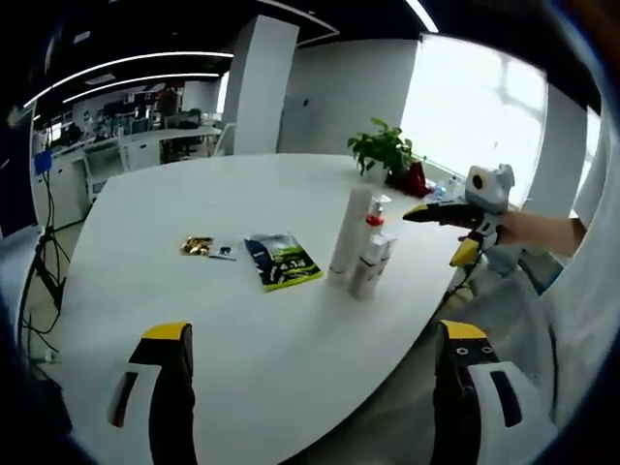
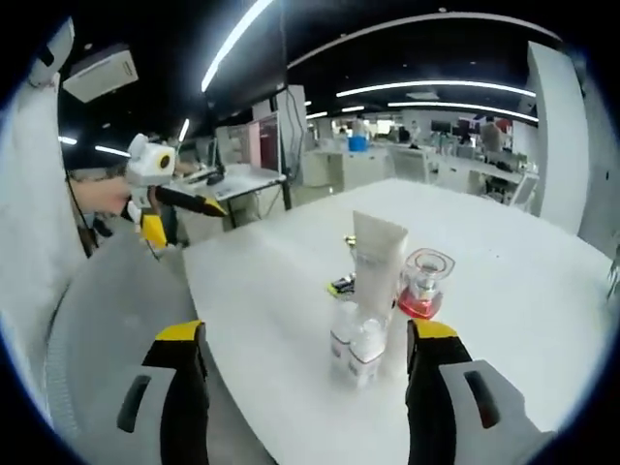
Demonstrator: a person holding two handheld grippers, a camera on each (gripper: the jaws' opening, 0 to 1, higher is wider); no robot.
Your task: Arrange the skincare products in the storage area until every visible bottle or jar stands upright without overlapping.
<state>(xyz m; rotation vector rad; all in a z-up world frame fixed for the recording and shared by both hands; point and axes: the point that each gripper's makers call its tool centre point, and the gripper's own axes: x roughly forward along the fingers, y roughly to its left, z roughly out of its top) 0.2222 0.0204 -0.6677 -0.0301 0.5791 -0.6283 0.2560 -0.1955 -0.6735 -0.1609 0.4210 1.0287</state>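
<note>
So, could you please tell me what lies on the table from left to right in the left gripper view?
Gold packet → green-and-blue sachet → tall white tube → potted plant.

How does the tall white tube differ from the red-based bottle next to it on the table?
The tall white tube is opaque white and taller; the red-based bottle is shorter, with a clear top and a red bottom. The tube is slim and flares wider toward its top; the bottle is squat. In the right gripper view the tube stands left of the bottle. Both stand upright on the white table, close together.
</note>
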